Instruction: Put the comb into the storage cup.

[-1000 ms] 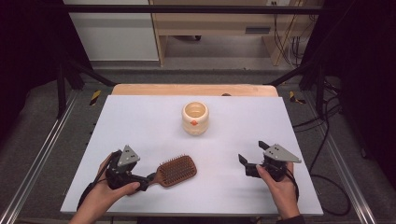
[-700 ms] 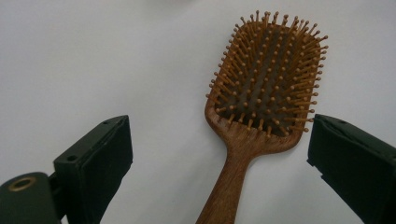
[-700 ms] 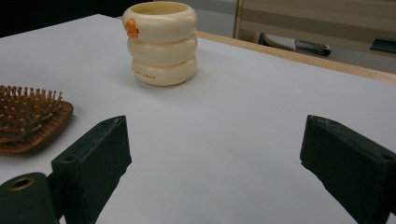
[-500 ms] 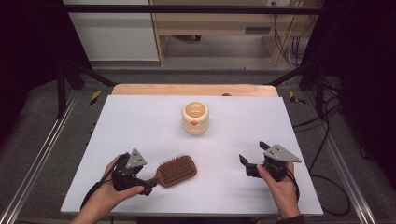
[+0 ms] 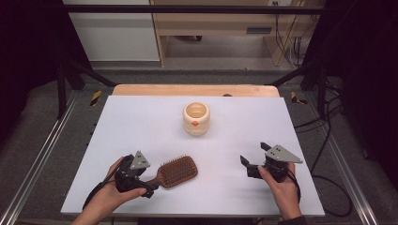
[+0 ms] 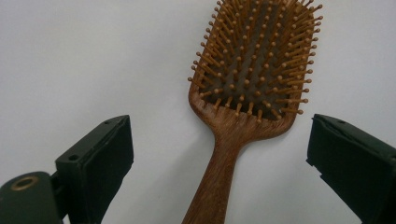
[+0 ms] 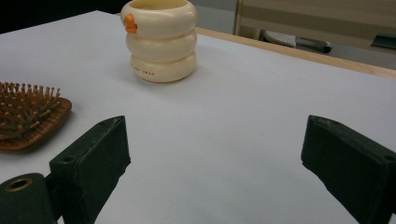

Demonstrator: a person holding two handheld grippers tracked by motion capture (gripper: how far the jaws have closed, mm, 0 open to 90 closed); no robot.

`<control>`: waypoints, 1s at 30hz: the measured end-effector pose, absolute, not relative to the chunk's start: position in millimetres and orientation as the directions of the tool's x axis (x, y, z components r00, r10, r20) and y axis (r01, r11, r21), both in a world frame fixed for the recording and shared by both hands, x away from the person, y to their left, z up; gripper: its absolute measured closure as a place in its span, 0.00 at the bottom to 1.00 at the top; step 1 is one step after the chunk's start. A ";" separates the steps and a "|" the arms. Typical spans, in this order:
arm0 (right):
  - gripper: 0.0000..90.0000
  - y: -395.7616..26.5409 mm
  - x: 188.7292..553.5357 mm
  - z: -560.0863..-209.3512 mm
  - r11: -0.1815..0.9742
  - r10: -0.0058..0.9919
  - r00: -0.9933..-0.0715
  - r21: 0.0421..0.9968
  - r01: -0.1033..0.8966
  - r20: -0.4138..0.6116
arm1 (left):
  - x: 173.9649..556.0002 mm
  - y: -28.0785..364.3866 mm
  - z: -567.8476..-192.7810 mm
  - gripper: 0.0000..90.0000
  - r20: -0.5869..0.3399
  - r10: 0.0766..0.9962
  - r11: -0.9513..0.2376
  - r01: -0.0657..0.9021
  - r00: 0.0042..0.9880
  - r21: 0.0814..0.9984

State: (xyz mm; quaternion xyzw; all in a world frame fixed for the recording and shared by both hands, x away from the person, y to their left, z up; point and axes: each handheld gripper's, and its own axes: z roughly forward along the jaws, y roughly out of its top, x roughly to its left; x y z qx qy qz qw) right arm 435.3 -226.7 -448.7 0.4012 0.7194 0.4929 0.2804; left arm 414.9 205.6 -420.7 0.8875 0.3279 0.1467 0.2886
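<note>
Hairbrush [image 6: 252,84]: handle lies between your left gripper's [image 6: 219,154] spread jaws, untouched. Your right gripper's [image 7: 215,158] jaws gape over bare worktop [image 5: 141,122].

One brown wooden paddle hairbrush with wooden bristle pins [image 5: 177,171] lies on the table. One cream-coloured ceramic cup shaped like three stacked rings, with a small orange mark on its side [image 5: 195,118], stands there too. There is one white rectangular table top [image 5: 141,122]. Two black two-jaw handheld grippers are present: the left gripper [image 5: 149,187] and the right gripper [image 5: 253,155], one in each of the person's two hands, each carrying one grey three-cornered plate.
</note>
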 end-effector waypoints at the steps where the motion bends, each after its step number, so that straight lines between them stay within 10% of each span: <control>1: 0.09 -226.8 435.3 -448.7 0.191 0.854 -0.520 0.934 0.301 -0.007 | 415.1 205.5 -420.8 0.09 0.070 0.665 -0.621 0.498 0.744 0.605; 30: 0.09 -225.7 435.8 -450.7 0.191 0.852 -0.523 0.929 0.316 0.003 | 426.2 203.0 -430.8 0.16 0.066 0.614 -0.694 0.498 0.787 0.519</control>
